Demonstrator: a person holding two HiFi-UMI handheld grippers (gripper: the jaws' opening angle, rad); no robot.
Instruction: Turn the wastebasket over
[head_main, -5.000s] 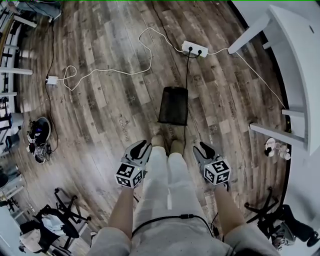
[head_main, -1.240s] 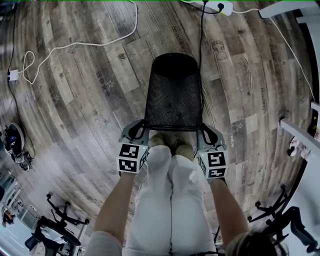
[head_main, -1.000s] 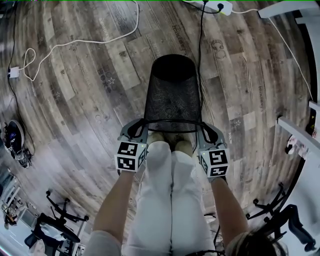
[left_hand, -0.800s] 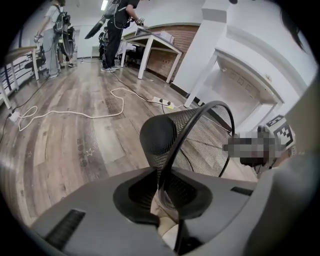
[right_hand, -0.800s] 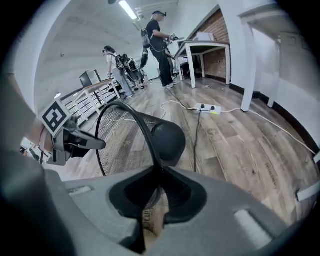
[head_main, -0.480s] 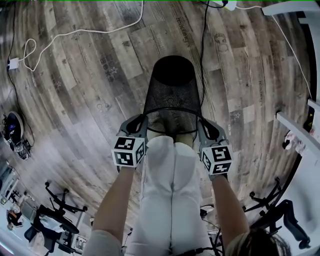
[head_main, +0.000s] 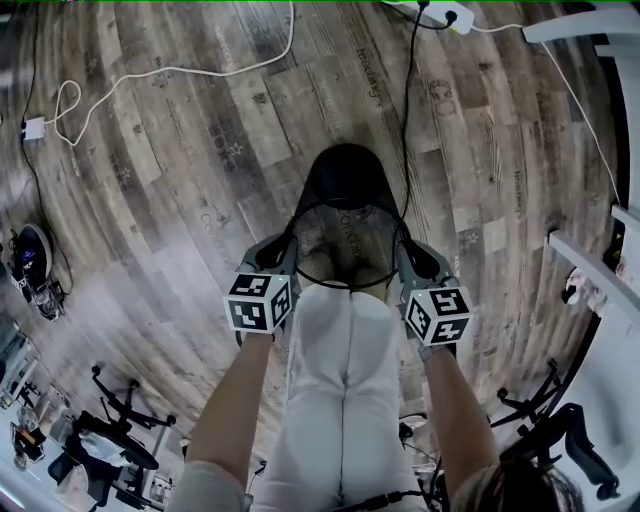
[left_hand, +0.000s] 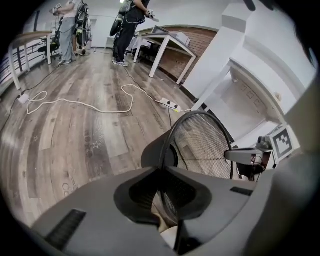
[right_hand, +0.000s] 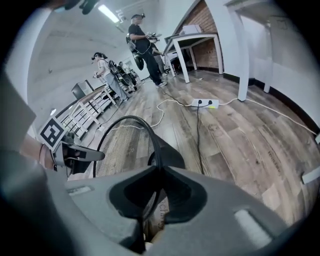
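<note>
The wastebasket (head_main: 346, 180), tipped with its mouth toward the person's legs (head_main: 340, 380) over the floor (head_main: 170, 160), is pinched at opposite sides of its thin rim (head_main: 350, 206) by the closed left gripper (head_main: 284, 252) and right gripper (head_main: 408, 254), so it could swivel or slip free mid-turn.

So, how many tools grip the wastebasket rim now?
2. The left tool is shut on the wastebasket rim's left side, the right tool on its right side. No other tool is visible.
</note>
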